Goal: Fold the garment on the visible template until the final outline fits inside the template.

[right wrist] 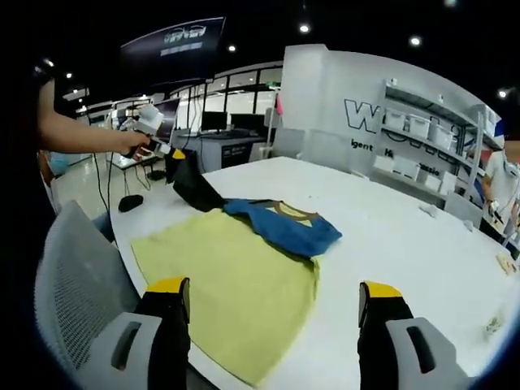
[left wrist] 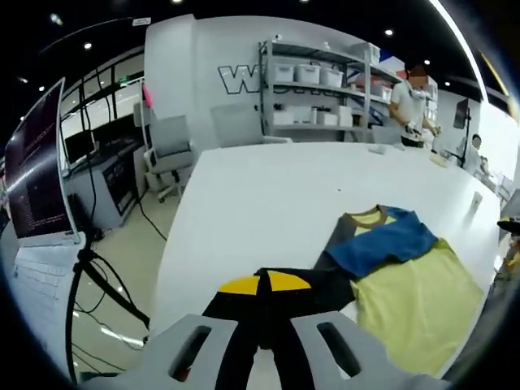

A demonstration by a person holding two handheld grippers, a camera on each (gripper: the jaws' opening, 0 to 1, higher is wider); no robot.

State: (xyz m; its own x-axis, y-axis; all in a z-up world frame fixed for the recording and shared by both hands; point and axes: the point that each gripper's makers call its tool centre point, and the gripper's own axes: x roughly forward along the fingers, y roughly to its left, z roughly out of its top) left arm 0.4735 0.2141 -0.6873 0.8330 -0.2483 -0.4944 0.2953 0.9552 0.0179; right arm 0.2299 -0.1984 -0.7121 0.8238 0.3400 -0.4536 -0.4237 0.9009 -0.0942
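A T-shirt lies on the white table (left wrist: 268, 195), with a yellow-green body (left wrist: 414, 301), a blue upper part (left wrist: 382, 244) and dark sleeves. My left gripper (left wrist: 264, 283) is shut on a dark sleeve (left wrist: 321, 284), its yellow tips pressed together over the cloth. In the right gripper view a hand holds that left gripper (right wrist: 169, 153) at the table's far left, lifting the dark sleeve (right wrist: 193, 188) off the surface. My right gripper (right wrist: 274, 292) stands open above the near hem of the yellow-green body (right wrist: 236, 272), with nothing between its fingers.
A laptop (left wrist: 36, 171) on a stand sits left of the table, with an office chair (left wrist: 166, 150) behind it. Shelves with bins (left wrist: 317, 89) and people (left wrist: 410, 97) are at the back. A grey chair back (right wrist: 73, 284) stands by the near table edge. Small items (right wrist: 496, 325) lie far right.
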